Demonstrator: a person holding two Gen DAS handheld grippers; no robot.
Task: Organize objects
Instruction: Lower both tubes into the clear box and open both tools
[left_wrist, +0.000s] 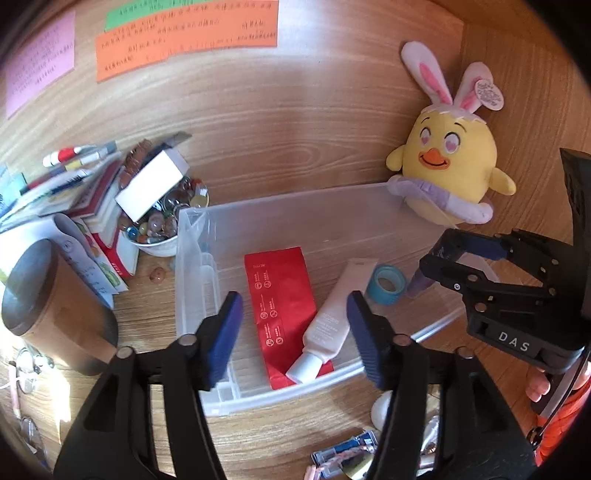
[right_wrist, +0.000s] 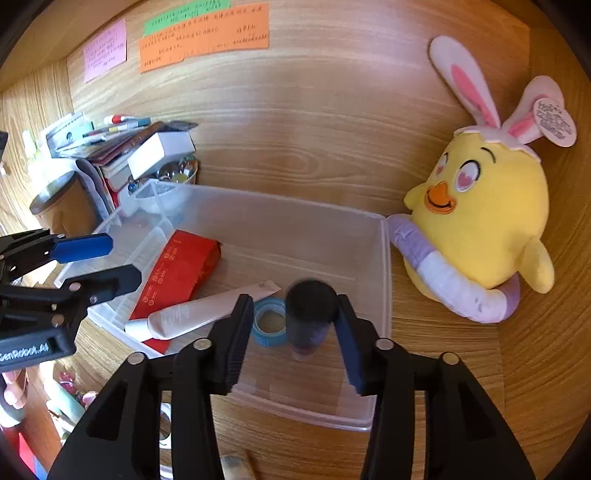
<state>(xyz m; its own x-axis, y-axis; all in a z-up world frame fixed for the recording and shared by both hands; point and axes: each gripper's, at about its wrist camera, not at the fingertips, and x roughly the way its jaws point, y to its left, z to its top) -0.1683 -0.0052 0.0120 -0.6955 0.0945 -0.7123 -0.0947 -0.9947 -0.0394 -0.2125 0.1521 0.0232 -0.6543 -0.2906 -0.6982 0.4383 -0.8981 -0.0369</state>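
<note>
**Both grippers over bin, jaws apart**

Right gripper (right_wrist: 291, 332) is nearest: a dark-capped purple bottle (right_wrist: 308, 317) stands upright between its jaws, close to the right pad, left pad clear, contact hard to tell. Bottle sits inside the clear plastic bin (right_wrist: 384, 295), beside a blue tape roll (right_wrist: 270, 325). Left gripper (left_wrist: 295, 336) is open and empty above a red flat packet (left_wrist: 282, 295) and white tube (left_wrist: 332, 325), both lying in the bin.

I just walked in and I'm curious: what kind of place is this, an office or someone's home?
Probably a home desk or study nook. Handwritten paper notes are stuck on the wood wall, books and pens are piled at one side, and a yellow chick plush sits beside a clear plastic bin.
</note>
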